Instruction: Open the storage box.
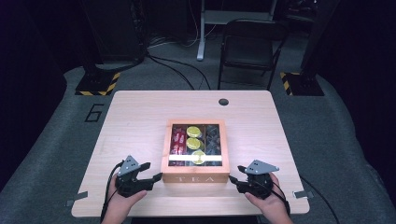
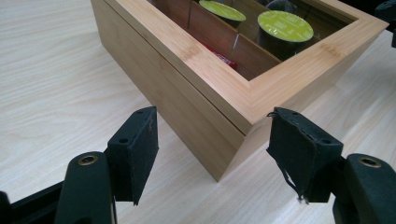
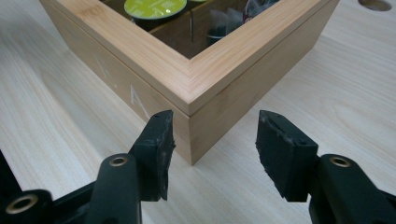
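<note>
A bamboo tea box with a glass lid and "TEA" on its front stands at the table's near middle. Through the lid I see red packets, yellow-green capsules and dark sachets. My left gripper is open at the box's front left corner, its jaws either side of that corner without touching. My right gripper is open at the front right corner, likewise straddling it. The capsules sit under the closed lid.
The light wooden table has a round cable hole at its far edge. Beyond it stand a black folding chair and stand bases with hazard stripes on grey carpet.
</note>
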Demonstrator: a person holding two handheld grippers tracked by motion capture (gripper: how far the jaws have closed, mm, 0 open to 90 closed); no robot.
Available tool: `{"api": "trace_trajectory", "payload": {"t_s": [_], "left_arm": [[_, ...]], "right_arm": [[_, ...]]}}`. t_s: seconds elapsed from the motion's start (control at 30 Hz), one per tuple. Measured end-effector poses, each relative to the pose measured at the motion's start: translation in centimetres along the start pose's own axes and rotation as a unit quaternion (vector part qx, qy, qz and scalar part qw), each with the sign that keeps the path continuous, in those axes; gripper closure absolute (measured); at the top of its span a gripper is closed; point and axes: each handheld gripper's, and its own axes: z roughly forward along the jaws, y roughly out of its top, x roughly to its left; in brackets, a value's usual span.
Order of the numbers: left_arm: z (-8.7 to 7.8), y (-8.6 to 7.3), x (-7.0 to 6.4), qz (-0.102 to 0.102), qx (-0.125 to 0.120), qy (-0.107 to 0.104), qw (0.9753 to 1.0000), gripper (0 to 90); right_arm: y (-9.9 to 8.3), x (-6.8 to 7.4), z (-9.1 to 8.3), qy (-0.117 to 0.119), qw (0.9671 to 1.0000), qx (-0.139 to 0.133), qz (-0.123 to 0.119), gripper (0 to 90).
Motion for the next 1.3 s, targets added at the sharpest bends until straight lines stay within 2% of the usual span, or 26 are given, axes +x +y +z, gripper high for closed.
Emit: {"api": "trace_trajectory", "payload": {"t_s": [0.03,0.1,0.2,0.23,0.3,0.37,0.43,0.47,0.6,0.63,0.8,1.0,1.03,1.17,1.27,1.3], "left_arm": [[0.1,-0.1,0.0,0.003,0.007,-0.001,1.0,32.5],[0.3,-0.2,-0.1,0.004,0.014,0.0,0.9999,32.0],[0.8,-0.4,-0.3,0.018,0.026,0.001,0.9995,33.7],[0.9,-0.3,-0.3,0.024,0.03,0.001,0.9993,35.0],[1.1,-0.4,-0.4,0.023,0.032,-0.001,0.9992,35.8],[1.3,-0.4,-0.6,0.028,0.037,-0.007,0.9989,40.2],[1.7,-0.4,-1.0,0.043,0.04,-0.006,0.9982,43.0],[1.8,-0.4,-1.1,0.042,0.046,-0.011,0.998,44.0],[2.0,-0.3,-1.3,0.051,0.041,-0.003,0.9979,47.7],[2.1,-0.3,-1.3,0.054,0.042,-0.003,0.9976,48.6],[2.1,-0.3,-1.6,0.059,0.038,-0.005,0.9975,51.9],[2.2,-0.2,-1.6,0.05,0.034,-0.005,0.9982,51.7],[2.1,-0.2,-1.7,0.044,0.026,-0.004,0.9987,51.6],[1.9,0.1,-1.8,0.057,0.028,0.001,0.998,51.9],[1.9,0.2,-2.0,0.057,0.026,0.004,0.998,51.9],[1.9,0.3,-2.0,0.049,0.022,-0.001,0.9986,51.9]], "right_arm": [[0.0,0.1,0.1,-0.002,1.0,0.003,0.003,46.2],[0.0,0.2,0.5,-0.001,1.0,0.006,-0.006,48.8],[0.0,0.4,0.8,0.0,0.9999,0.006,-0.014,51.6],[0.0,0.4,0.9,0.001,0.9999,0.007,-0.012,51.7],[0.0,0.3,1.1,0.004,0.9999,0.005,-0.008,51.7],[-0.1,0.2,1.3,0.007,0.9999,0.009,-0.001,52.3],[-0.2,0.0,1.5,0.012,0.9999,0.01,0.003,53.5],[-0.2,0.1,1.6,0.011,0.9999,0.006,0.005,54.0],[-0.1,0.2,1.5,0.013,0.9998,0.012,-0.007,56.6],[0.0,0.4,1.6,0.015,0.9997,0.009,-0.017,58.1],[0.2,0.9,1.9,0.016,0.9995,0.01,-0.024,60.5],[0.2,0.8,1.8,0.017,0.9996,-0.001,-0.02,60.4],[0.3,0.9,1.6,0.015,0.9998,-0.001,-0.016,60.3],[0.4,0.9,1.6,0.014,0.9997,-0.002,-0.018,60.3],[0.5,1.0,1.6,0.008,0.9997,-0.003,-0.022,60.4],[0.6,1.0,1.5,0.006,0.9996,-0.007,-0.025,60.4]]}}
